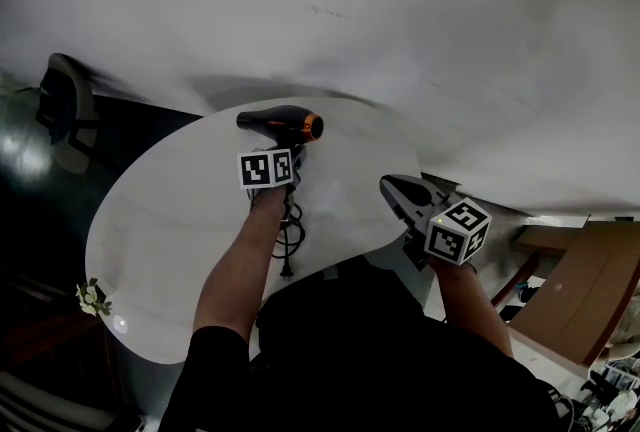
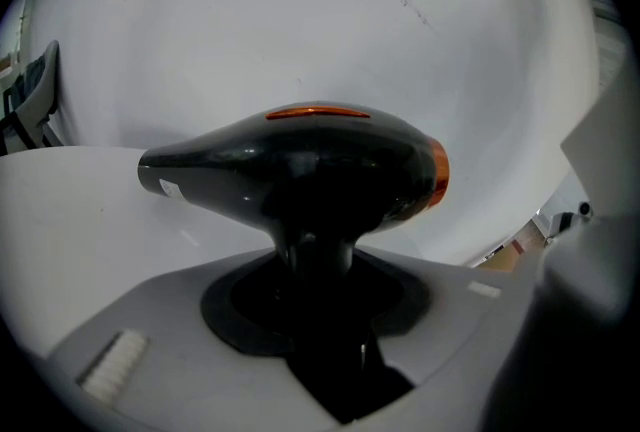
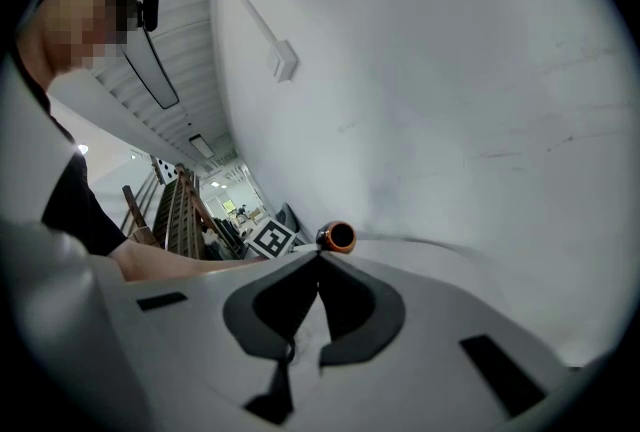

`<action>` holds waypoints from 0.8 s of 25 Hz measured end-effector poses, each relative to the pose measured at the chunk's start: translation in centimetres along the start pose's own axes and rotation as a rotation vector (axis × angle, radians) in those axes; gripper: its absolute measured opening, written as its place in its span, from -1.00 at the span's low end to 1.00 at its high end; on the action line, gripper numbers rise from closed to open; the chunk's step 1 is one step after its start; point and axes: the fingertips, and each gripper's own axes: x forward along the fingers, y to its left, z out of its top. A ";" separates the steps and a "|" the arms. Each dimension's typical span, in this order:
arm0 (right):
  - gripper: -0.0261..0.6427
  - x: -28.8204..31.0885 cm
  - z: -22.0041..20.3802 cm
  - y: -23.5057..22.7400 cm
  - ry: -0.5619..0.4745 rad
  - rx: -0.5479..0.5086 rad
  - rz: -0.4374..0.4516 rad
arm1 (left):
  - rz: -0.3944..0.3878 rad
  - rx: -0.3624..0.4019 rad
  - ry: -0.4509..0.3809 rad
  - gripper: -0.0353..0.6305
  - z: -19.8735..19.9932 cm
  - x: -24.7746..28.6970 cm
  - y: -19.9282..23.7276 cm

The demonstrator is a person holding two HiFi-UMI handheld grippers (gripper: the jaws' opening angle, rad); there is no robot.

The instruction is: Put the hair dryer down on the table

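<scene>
Hovering nearest, lower right of the head view: right gripper [image 1: 392, 188] at the table's right rim, jaws pressed together, nothing between them. Left of it a bare forearm [image 1: 240, 260] runs up over the white round table [image 1: 170, 220] to the left gripper [image 1: 283, 148]. Its jaws stand fairly wide, clamped on the black handle of the dryer [image 1: 283, 124]; in its own view the handle fills the gap between the pads. Black cord [image 1: 290, 232] trails from the handle in loops over the tabletop, just beside the forearm. Dryer shows mid-frame near the table's far edge, barrel level, nozzle left, orange-ringed end right; cannot tell whether it touches the top. Small flowers [image 1: 92, 298] at the lower-left rim. Beyond: dark chair [image 1: 65, 110] upper left, white wall [image 1: 400, 10] across the top.
</scene>
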 end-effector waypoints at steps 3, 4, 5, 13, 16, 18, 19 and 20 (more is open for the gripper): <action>-0.89 -0.1 -0.1 -0.1 -0.002 0.004 -0.003 | 0.013 0.020 0.022 -0.38 -0.2 0.6 0.2; -0.89 -0.2 -0.2 -0.2 -0.002 0.006 -0.004 | 0.019 0.027 0.033 -0.38 -0.4 0.9 0.2; -0.89 -0.2 -0.2 -0.2 -0.003 0.008 -0.004 | 0.027 0.034 0.047 -0.38 -0.6 1.2 0.3; -0.89 -0.7 -0.4 -0.4 -0.011 0.019 -0.019 | 0.087 0.090 0.146 -0.39 -2.6 3.0 1.1; -0.89 -0.9 -0.7 -0.8 -0.008 0.027 -0.029 | 0.100 0.100 0.177 -0.39 -3.4 3.5 1.5; -0.89 -1.0 -0.8 -0.9 -0.006 0.030 -0.032 | 0.107 0.097 0.176 -0.38 -3.3 3.5 1.6; -0.89 -1.1 -0.9 -1.0 -0.005 0.031 -0.032 | 0.108 0.095 0.173 -0.38 -3.3 3.5 1.5; -0.89 -1.2 -1.0 -1.0 -0.003 0.032 -0.032 | 0.106 0.094 0.172 -0.38 -3.3 3.5 1.5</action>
